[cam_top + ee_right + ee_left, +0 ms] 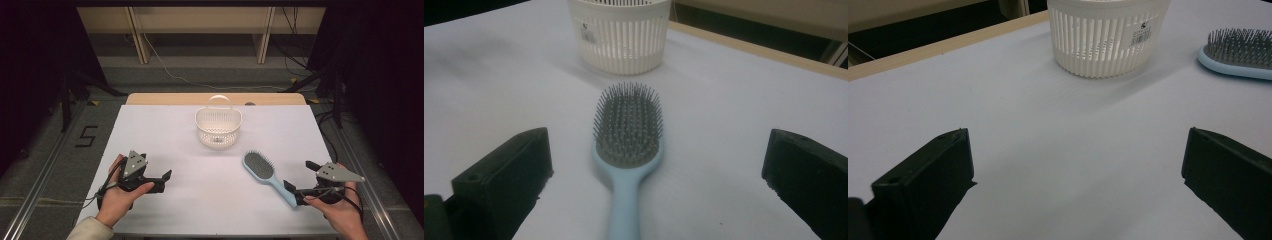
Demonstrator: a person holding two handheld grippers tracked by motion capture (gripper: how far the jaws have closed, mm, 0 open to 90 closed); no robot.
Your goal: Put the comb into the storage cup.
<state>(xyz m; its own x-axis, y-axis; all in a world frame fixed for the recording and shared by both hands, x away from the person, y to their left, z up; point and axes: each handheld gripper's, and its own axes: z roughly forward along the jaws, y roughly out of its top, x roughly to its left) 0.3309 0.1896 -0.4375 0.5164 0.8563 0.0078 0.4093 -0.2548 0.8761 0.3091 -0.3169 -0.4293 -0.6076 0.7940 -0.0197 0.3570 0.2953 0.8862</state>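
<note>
Hairbrush (626, 150) lies flat on the table (165, 145), bristles up, light-blue handle pointing back toward the right gripper (300, 181), head aimed at the white slatted basket (218, 127) standing upright a little beyond it; not yet picked up. Right gripper lined up on the handle, jaws spread wide to either side and touching nothing, so the grasp, lift and likely drop into the basket are all left to do. Left gripper (167, 178) rests well apart on the table's left, jaws apart and empty; basket holds something small and dark, too small to identify.
</note>
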